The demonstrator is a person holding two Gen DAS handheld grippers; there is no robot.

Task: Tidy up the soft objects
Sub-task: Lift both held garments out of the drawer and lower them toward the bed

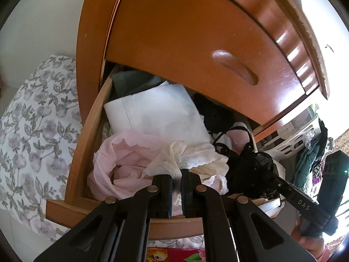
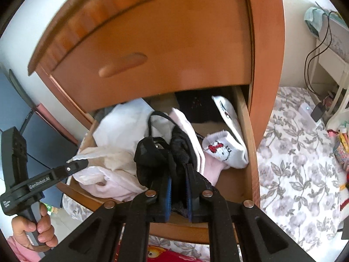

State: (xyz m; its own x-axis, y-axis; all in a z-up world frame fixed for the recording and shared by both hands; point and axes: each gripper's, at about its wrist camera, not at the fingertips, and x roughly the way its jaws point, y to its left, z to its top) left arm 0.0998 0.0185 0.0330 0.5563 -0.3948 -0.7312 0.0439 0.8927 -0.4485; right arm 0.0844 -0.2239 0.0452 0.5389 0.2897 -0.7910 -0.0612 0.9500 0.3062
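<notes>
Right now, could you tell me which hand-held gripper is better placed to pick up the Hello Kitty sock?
Probably the right hand-held gripper: the Hello Kitty sock lies just to its right, though it first must drop the black lace garment. The left hand-held gripper clamps the cream lace garment farther away.

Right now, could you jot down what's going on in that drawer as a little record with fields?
place: open wooden drawer, full of soft clothes
left tongs: shut on cream lace cloth
right tongs: shut on black lace garment
below: pink garment, folded white cloth
right side: cat-print sock
outside: floral bedding
</notes>
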